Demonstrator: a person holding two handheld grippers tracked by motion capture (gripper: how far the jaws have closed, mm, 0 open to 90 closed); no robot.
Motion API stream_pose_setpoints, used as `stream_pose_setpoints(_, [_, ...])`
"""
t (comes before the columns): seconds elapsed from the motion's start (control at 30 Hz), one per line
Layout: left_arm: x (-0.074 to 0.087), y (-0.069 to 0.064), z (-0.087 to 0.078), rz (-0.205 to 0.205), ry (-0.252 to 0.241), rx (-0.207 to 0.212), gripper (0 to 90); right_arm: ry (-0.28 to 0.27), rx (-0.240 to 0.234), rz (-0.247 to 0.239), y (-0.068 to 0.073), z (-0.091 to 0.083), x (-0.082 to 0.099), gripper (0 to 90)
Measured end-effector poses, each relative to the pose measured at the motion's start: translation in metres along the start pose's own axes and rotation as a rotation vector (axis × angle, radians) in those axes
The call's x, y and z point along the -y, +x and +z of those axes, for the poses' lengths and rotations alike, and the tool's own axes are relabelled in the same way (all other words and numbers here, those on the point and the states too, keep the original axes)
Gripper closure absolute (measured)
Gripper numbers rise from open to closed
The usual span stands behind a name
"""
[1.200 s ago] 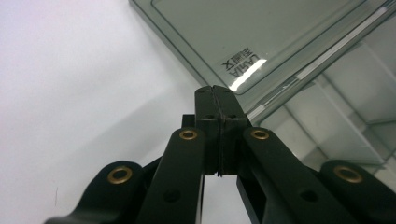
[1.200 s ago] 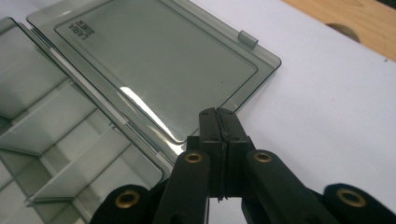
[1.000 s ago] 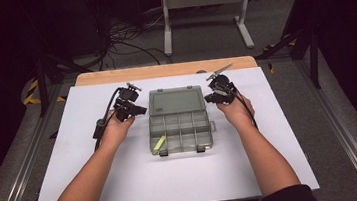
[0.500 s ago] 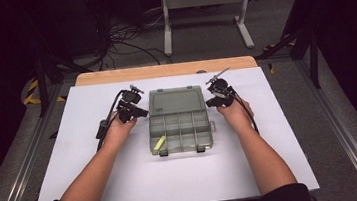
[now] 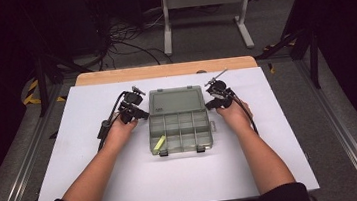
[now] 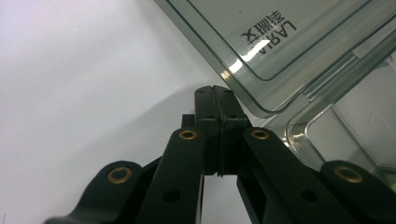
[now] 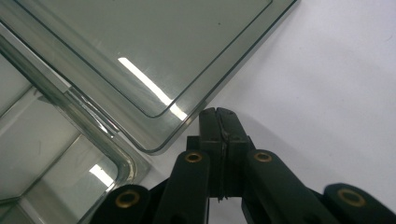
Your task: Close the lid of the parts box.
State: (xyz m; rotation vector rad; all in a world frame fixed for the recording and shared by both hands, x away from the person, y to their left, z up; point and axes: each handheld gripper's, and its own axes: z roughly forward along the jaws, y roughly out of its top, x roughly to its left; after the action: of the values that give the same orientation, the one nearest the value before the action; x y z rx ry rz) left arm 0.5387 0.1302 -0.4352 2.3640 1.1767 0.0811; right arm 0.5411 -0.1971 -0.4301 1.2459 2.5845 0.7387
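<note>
A clear grey compartment box (image 5: 179,130) lies open in the middle of the white table sheet, its lid (image 5: 175,102) laid back on the far side. A yellow-green piece (image 5: 159,143) sits in a near-left compartment. My left gripper (image 5: 143,115) is shut and empty, its tips right beside the lid's left corner (image 6: 261,100) by the hinge. My right gripper (image 5: 209,105) is also shut and empty, its tips against the lid's right corner (image 7: 161,142). In the left gripper view (image 6: 215,89) and the right gripper view (image 7: 218,112) the jaws press flat together. Whether either gripper touches the lid I cannot tell.
The white sheet (image 5: 125,186) covers a wooden table (image 5: 163,70) with metal rails along both sides. Behind the table lie floor cables (image 5: 125,40) and a white stand (image 5: 202,7). Both forearms come in from the near edge.
</note>
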Motion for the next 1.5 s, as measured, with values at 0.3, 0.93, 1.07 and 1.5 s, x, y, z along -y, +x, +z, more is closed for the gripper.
stream_pose_setpoints(0.3, [0.000, 0.001, 0.001, -0.002, 0.001, 0.003, 89.5, -0.001, -0.006, -0.004, -0.001, 0.001, 0.000, 90.0])
stream_pose_setpoints(0.93, [-0.003, 0.001, 0.003, -0.013, -0.021, 0.004, 89.6, -0.021, -0.006, -0.014, -0.005, 0.005, -0.004, 90.0])
stream_pose_setpoints(1.07, [-0.003, 0.001, 0.004, -0.021, -0.028, -0.002, 89.6, -0.024, -0.006, -0.010, -0.005, 0.006, -0.006, 90.0])
stream_pose_setpoints(1.5, [-0.006, 0.000, 0.007, -0.030, -0.052, -0.011, 89.6, -0.033, -0.006, -0.012, -0.007, 0.009, -0.011, 90.0])
